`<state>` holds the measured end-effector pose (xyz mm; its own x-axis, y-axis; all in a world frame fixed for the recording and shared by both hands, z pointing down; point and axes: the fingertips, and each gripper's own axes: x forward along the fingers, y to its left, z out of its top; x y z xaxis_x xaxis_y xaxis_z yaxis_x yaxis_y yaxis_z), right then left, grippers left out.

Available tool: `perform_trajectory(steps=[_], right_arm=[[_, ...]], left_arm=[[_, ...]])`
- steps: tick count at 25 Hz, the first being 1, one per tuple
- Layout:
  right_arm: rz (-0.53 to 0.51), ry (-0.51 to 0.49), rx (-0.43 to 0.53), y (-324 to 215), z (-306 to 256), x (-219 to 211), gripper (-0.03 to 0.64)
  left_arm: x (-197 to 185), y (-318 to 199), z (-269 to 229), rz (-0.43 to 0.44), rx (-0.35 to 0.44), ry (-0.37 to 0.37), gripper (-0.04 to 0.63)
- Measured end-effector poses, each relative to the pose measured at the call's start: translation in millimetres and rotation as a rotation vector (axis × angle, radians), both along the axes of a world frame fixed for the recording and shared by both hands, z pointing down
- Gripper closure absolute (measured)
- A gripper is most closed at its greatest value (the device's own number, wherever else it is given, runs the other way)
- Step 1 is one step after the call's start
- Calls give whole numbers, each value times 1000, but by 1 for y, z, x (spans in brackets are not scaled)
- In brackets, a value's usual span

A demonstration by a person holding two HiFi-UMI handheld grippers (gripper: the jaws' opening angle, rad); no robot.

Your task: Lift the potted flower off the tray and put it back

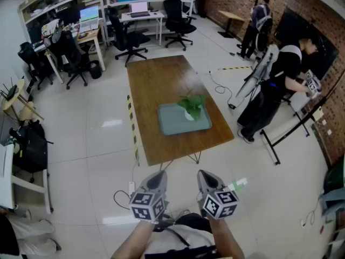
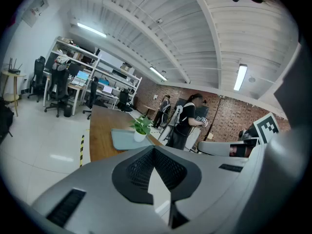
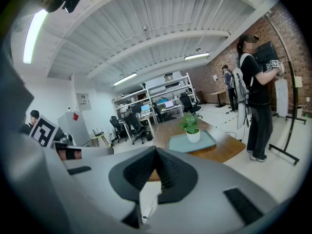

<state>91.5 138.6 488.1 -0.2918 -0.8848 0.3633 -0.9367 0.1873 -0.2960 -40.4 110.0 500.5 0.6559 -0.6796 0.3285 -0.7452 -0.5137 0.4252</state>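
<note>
White-potted green flower (image 1: 192, 108) upright on grey tray (image 1: 171, 126), well ahead, nearer my right fingers (image 1: 205, 178) than left fingers (image 1: 157, 179); both pairs together, empty.

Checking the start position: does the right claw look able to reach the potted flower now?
Probably not yet: the right claw hangs short of the table, while the potted flower stands on the tray. Nothing blocks the way; a step forward should do.

Open floor (image 1: 91, 161) before table (image 1: 156, 85), person (image 1: 272, 88) beside (right)
</note>
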Motion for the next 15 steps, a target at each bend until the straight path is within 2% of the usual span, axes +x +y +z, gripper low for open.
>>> perform_trajectory(steps=[10,15], right_arm=[[55,-32,0,12,14,-1,606],[55,-48,31,-4,8,0,606]], left_arm=[[0,2,7,53,2,-10,600],[6,-14,5,49,14,-16,600]])
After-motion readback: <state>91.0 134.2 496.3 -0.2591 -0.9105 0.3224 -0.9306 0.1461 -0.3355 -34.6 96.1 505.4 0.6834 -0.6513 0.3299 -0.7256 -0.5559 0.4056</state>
